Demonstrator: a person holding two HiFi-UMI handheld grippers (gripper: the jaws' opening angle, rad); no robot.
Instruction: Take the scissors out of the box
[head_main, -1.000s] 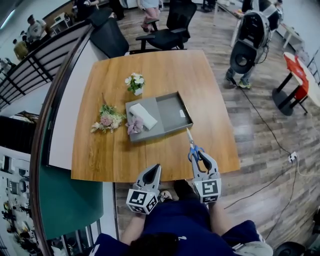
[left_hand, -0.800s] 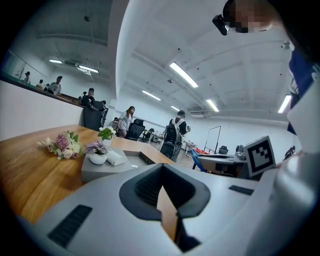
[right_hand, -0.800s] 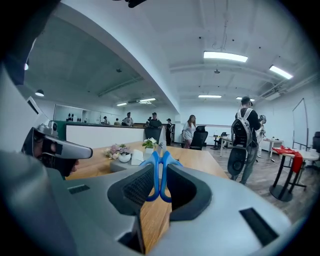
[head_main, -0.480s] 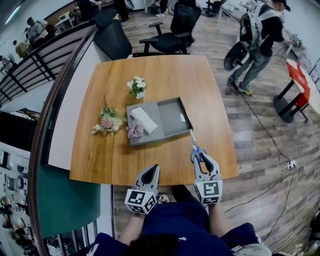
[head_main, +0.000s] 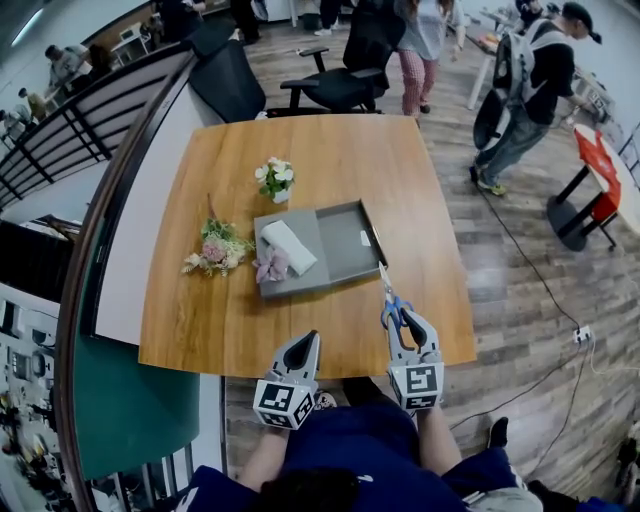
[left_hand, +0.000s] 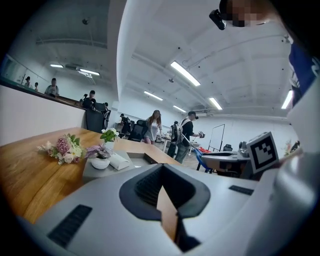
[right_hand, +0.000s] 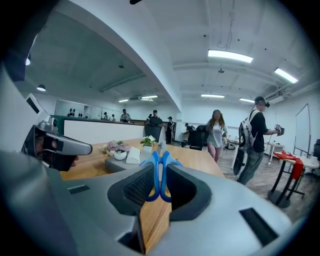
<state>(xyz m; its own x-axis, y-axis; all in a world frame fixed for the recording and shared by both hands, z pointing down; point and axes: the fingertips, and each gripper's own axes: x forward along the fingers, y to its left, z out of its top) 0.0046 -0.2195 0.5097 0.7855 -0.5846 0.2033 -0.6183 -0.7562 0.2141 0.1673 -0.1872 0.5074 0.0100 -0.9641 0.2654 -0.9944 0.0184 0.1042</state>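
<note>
The step in hand looks like the carry-away after the lift: the scissors with blue plastic handles and slim metal blades (head_main: 389, 296) are gripped in the right gripper (head_main: 405, 320), whose jaws stand narrow and are pressed on the two handle loops, as the right gripper view shows plainly. The scissors lie just off the near right corner of the shallow grey rectangular box (head_main: 340, 245), handles toward the person and blades pointing back at that corner. From the head view I cannot tell whether the blade tip has fully cleared the box rim or overlaps it slightly. The left gripper (head_main: 308, 342) hangs on the person's side of the box, beyond the near edge of the light wooden table (head_main: 300, 150), with its jaws pressed together and nothing between them. Inside the box, at its left end, lie a folded white cloth (head_main: 288, 246) and a small pot of mauve flowers (head_main: 270, 266). A white-flowered potted plant (head_main: 275, 178) stands just behind the box, and a loose pale bouquet (head_main: 215, 245) lies to its left. The task seems nearly done. The next move probably calls for drawing the scissors a little farther from the box toward the person, lowering them flat onto bare table nearer than the box, then spreading the jaws to let go without the blades catching the rim.
</note>
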